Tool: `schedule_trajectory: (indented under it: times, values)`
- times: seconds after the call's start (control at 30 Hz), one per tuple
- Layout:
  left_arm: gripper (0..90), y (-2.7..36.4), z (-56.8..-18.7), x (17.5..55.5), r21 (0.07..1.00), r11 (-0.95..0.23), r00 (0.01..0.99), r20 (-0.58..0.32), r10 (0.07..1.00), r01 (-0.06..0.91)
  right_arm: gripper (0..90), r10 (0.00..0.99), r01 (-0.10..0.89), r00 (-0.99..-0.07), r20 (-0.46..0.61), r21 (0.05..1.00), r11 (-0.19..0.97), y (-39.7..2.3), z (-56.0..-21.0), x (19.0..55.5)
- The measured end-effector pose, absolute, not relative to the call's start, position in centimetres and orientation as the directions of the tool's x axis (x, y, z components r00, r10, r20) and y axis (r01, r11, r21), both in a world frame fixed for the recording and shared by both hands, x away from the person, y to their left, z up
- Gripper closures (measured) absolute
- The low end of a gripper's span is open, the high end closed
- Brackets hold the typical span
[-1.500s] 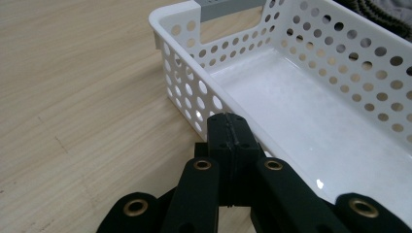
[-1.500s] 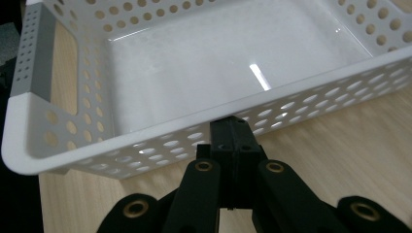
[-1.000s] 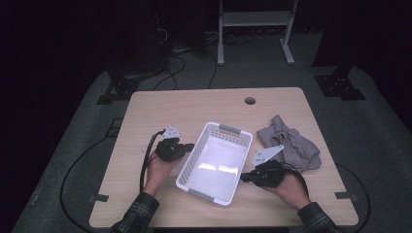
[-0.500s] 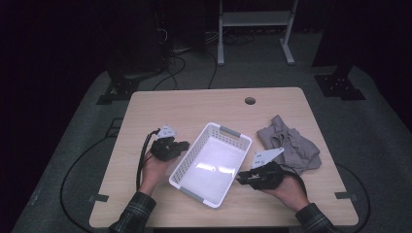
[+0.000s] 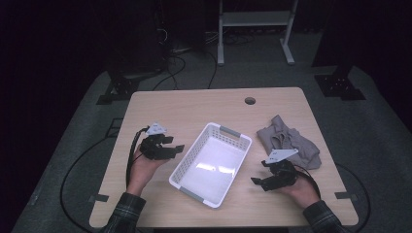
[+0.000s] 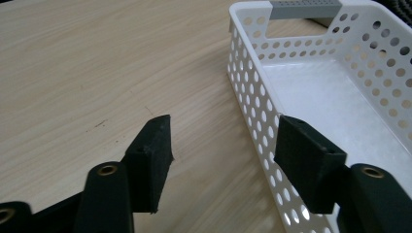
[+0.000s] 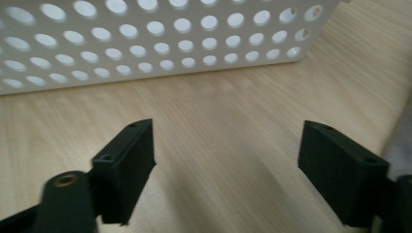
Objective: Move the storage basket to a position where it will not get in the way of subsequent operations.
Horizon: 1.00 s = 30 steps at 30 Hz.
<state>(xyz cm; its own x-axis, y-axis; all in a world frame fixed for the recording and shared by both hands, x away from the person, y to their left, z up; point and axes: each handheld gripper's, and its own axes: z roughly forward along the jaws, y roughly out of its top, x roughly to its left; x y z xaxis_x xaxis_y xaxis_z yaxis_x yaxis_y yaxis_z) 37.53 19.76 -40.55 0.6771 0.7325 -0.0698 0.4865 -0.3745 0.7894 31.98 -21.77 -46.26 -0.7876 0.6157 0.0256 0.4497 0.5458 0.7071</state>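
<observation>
A white perforated basket (image 5: 190, 158) with grey handles lies empty and askew in the middle of the wooden table (image 5: 194, 109). My left gripper (image 5: 176, 149) stands open beside the basket's left long wall (image 6: 248, 97), with its right jaw close in front of that wall. Off the basket's right long wall (image 7: 145, 43) my right gripper (image 5: 256, 182) is open over bare wood, nothing between its jaws. From the left gripper view, the left gripper (image 6: 226, 127) holds nothing. In the right gripper view, the right gripper (image 7: 228, 132) faces the wall from a short gap.
A crumpled grey cloth (image 5: 287, 143) lies on the table right of the basket, just beyond my right hand; its edge (image 7: 403, 141) shows by the right jaw. A cable hole (image 5: 249, 101) sits near the far edge. Cables trail off the table's left and right sides.
The basket has slid a little toward the near left. Both grippers, which were against its long sides, have drawn back from it.
</observation>
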Motion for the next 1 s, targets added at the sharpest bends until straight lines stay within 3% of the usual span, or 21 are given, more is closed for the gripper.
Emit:
schedule_trajectory:
  times: [0.17, 0.5, 1.0]
  values:
    - [35.3, 20.0, -40.2, 37.1, 0.787, -0.367, 0.675, -0.084, 0.733, 0.496, 10.4, 0.629, 0.453, -0.777, -0.019, 0.676, 0.581, -21.4, -47.3, 32.3]
    - [35.9, 18.8, -41.0, 35.7, 0.765, -0.397, 0.704, -0.104, 0.702, 0.508, 2.5, 0.640, 0.470, -0.769, 0.000, 0.678, 0.565, -21.3, -48.3, 32.8]
    - [68.8, 16.8, -42.1, 34.9, 0.703, -0.482, 0.738, -0.089, 0.669, 0.522, 2.2, 0.635, 0.457, -0.772, 0.002, 0.696, 0.554, -21.5, -48.5, 33.0]
